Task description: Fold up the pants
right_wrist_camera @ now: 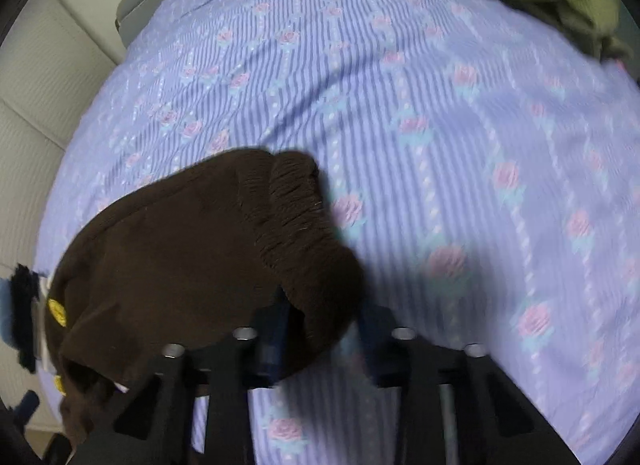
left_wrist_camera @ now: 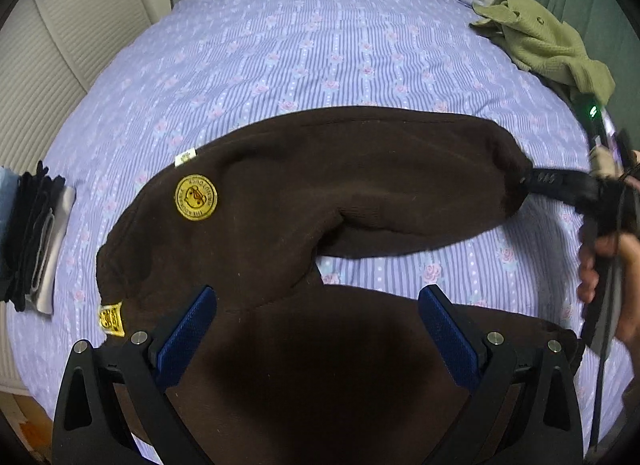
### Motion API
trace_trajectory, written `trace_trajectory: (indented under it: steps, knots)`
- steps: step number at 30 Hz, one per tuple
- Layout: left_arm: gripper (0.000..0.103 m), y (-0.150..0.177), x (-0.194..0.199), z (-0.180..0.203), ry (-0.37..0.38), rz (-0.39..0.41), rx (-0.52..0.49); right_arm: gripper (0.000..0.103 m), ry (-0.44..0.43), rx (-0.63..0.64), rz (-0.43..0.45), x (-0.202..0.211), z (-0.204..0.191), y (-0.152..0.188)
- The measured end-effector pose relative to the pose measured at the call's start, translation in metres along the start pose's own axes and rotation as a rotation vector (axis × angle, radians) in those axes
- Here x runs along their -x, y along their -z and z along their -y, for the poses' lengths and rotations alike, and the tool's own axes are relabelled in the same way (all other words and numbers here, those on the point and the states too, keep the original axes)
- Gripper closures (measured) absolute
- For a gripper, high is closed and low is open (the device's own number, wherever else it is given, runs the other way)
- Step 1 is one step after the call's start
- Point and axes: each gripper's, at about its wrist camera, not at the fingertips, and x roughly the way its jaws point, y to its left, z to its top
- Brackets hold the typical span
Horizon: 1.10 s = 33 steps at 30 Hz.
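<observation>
Pants (left_wrist_camera: 312, 193) in dark brown knit are seen spread on the floral bedsheet (left_wrist_camera: 304, 45) in the left wrist view, waistband to the left where a round yellow patch (left_wrist_camera: 196, 197) is sewn, legs running off to the right. Two legs are splayed apart: the far one stretched rightward, the near one lying under the left gripper (left_wrist_camera: 316, 329). That gripper's blue-padded jaws are held wide apart above the near leg, nothing pinched between them. At the far leg's cuff the right gripper (left_wrist_camera: 540, 179) is seen gripping, so the leg's long axis runs left to right from waist to cuff. A green garment (left_wrist_camera: 548, 45) is bunched at the far right, and a folded dark stack (left_wrist_camera: 36, 237) is lying at the left edge.

Over to the right wrist view: the ribbed cuff (right_wrist_camera: 304, 249) is caught between the jaws of the right gripper (right_wrist_camera: 320, 329), closed on the fabric, the rest of the pants trailing away to the left. Judged from this, the far leg is likely to be carried near, over onto its twin, with the right hand already at the cuff.
</observation>
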Motion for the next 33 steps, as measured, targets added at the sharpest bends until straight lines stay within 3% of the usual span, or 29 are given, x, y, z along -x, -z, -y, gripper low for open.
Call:
trace_trajectory:
  steps: [1,4,7,9,11,13,15,17,21,27,33]
  knots:
    - [0.000,-0.002,0.002,0.000,-0.003,0.016,-0.001,0.083,0.016,0.029,0.040,0.009,-0.002,-0.005]
    - [0.000,-0.009,0.006,-0.003,-0.023,0.057,0.001,0.083,0.181,0.143,0.193,0.040,-0.019,-0.018]
    - [0.000,-0.012,0.008,-0.007,-0.025,0.065,0.013,0.082,0.273,0.206,0.197,0.036,-0.030,-0.027]
    - [0.000,-0.011,0.008,-0.009,-0.032,0.057,0.023,0.074,0.323,0.228,0.115,0.014,-0.030,-0.027]
    - [0.000,-0.008,0.010,-0.011,-0.041,0.053,0.021,0.050,0.416,0.235,0.075,0.000,-0.025,-0.022]
    - [0.000,-0.003,0.015,-0.013,-0.046,0.062,0.006,0.041,0.406,0.192,0.118,0.015,-0.014,-0.015]
    - [0.000,0.001,0.021,-0.017,-0.042,0.073,-0.006,0.040,0.327,0.088,0.179,0.047,0.000,-0.009]
    - [0.000,0.007,0.029,-0.023,-0.031,0.091,-0.009,0.037,0.337,0.010,0.252,0.083,0.005,0.003]
    - [0.000,0.021,0.050,-0.038,-0.011,0.117,-0.002,0.035,0.293,0.011,0.309,0.134,-0.008,0.039]
    - [0.000,0.054,0.090,-0.076,-0.007,0.153,0.049,0.035,0.245,0.004,0.289,0.188,-0.035,0.117]
    - [0.000,0.099,0.116,-0.122,-0.001,0.110,0.149,0.035,0.214,-0.082,0.222,0.215,-0.055,0.189]
